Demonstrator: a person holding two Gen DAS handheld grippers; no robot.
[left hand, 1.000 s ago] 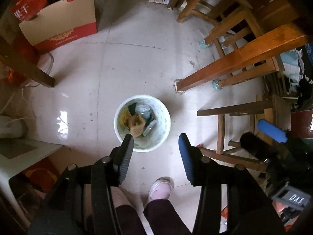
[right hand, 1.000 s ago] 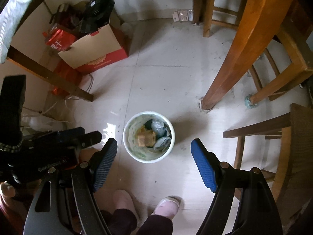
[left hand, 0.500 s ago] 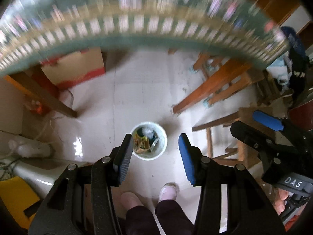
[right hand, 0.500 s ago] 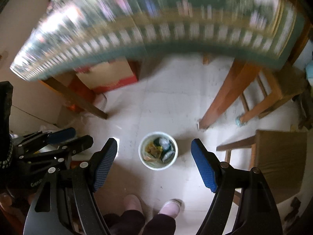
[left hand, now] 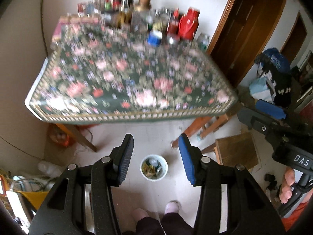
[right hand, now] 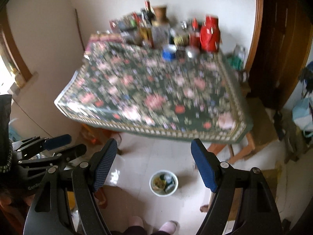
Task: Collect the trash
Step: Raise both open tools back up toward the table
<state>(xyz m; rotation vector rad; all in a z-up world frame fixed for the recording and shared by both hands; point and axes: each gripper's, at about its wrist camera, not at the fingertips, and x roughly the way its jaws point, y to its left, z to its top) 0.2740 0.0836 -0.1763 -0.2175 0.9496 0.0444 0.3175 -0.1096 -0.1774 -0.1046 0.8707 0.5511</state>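
A white trash bin (left hand: 154, 167) stands on the pale tiled floor, holding wrappers and other trash; it also shows in the right wrist view (right hand: 164, 182). My left gripper (left hand: 155, 146) is open and empty, high above the bin. My right gripper (right hand: 154, 153) is open and empty, also high above the floor. Each gripper shows at the edge of the other's view. A table with a dark floral cloth (left hand: 129, 82) fills the middle of both views (right hand: 156, 94), blurred by motion.
Bottles, jars and a red thermos (left hand: 188, 24) crowd the table's far edge by the wall. Wooden stools (left hand: 236, 151) stand right of the bin. A brown door (left hand: 244, 29) is at the right. The person's feet (left hand: 172, 208) are below.
Both grippers have risen well away from the bin, from near floor level to above the table top. The bin looks much smaller now. Both stay open and empty.
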